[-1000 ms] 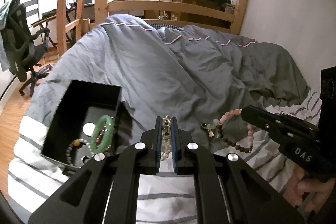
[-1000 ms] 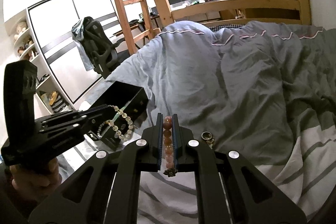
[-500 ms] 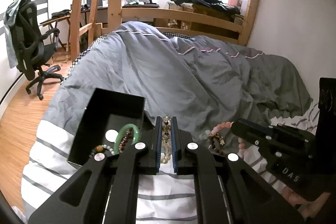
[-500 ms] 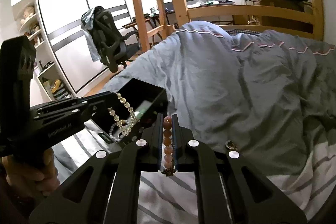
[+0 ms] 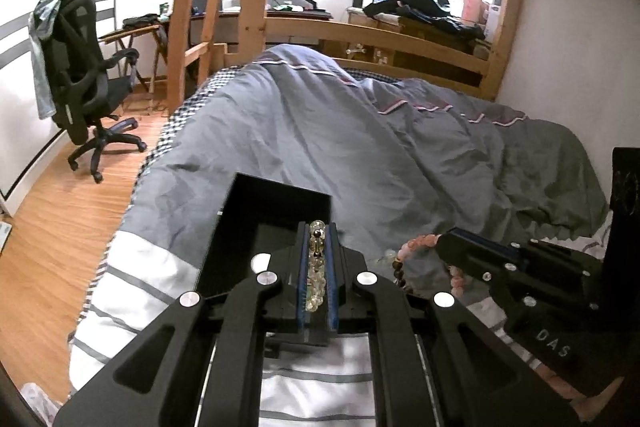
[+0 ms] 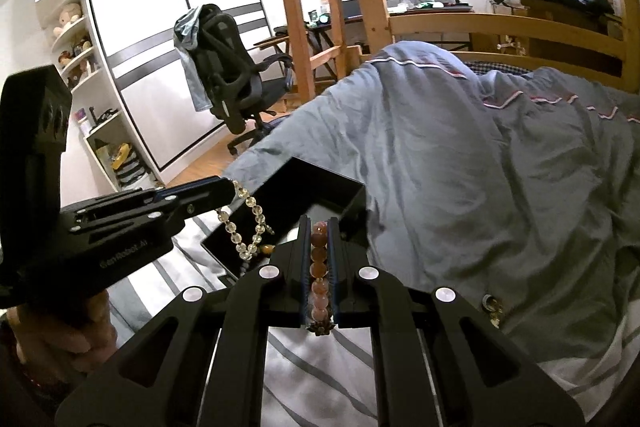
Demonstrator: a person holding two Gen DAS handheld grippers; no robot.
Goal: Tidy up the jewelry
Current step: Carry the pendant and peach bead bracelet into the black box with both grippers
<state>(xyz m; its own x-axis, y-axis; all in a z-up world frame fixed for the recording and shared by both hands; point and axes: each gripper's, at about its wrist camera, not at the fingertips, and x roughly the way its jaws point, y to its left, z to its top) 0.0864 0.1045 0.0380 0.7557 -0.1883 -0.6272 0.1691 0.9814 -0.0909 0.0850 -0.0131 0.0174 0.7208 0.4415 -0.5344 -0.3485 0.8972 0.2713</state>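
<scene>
Fingers of the left gripper (image 5: pixel 318 255) are closed tight on a clear bracelet (image 5: pixel 316 275), its pale glassy beads pinched in a line between the blue pads. From the right wrist view the same bracelet (image 6: pixel 246 223) hangs in a loop from the fingertips, dangling over the near edge of the black box (image 6: pixel 320 191).

The right gripper (image 6: pixel 319 259) has its fingers pressed shut on a pink bracelet (image 6: pixel 319 279), round peach-pink beads stacked between the pads with a small dark charm at the bottom. In the left view the pink bracelet (image 5: pixel 424 243) droops from the right fingers, just right of the box (image 5: pixel 276 199), with darker brown beads on its lower part.

The box sits open on the bed (image 5: pixel 400 155), at the boundary of the grey duvet and the white striped sheet (image 5: pixel 144 275). A small ring (image 6: pixel 489 303) lies on the duvet to the right of the right gripper. An office chair (image 5: pixel 84 67) stands on the wooden floor beyond.
</scene>
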